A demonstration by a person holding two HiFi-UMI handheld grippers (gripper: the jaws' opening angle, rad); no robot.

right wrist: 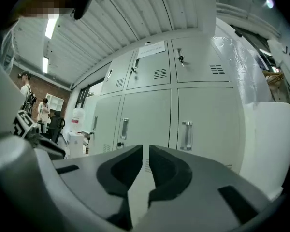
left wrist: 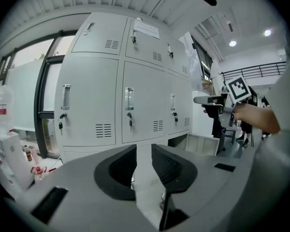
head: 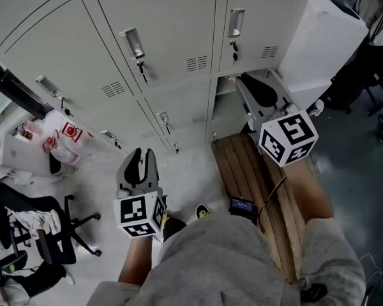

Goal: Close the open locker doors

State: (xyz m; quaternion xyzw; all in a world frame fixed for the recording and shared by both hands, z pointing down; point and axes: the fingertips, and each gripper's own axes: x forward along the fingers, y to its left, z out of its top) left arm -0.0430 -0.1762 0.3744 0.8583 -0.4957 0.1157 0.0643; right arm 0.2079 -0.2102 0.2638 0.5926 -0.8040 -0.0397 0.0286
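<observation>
The open pale grey metal locker door [left wrist: 203, 144] is seen low at the right end of the grey steel locker bank [left wrist: 94, 95]. A pale smooth floor [head: 185, 171] and a brown slatted wooden platform [head: 242, 164] are laid before the bank. The right gripper [right wrist: 146, 151] is held near the bank's open compartment and the left gripper [left wrist: 144, 152] farther back. Both pairs of jaws are narrowly parted and empty.

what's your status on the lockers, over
Left claw and right claw empty, jaws slightly apart. Lower locker door open, far right. Wooden bench near it.

The lockers [head: 166, 18] look like matt, pale-grey painted metal, and their handles [head: 134, 43] are shiny metal. Before the lockers, the bench [head: 239, 164] is slatted brown wood and the floor [head: 185, 171] is smooth and pale.
</observation>
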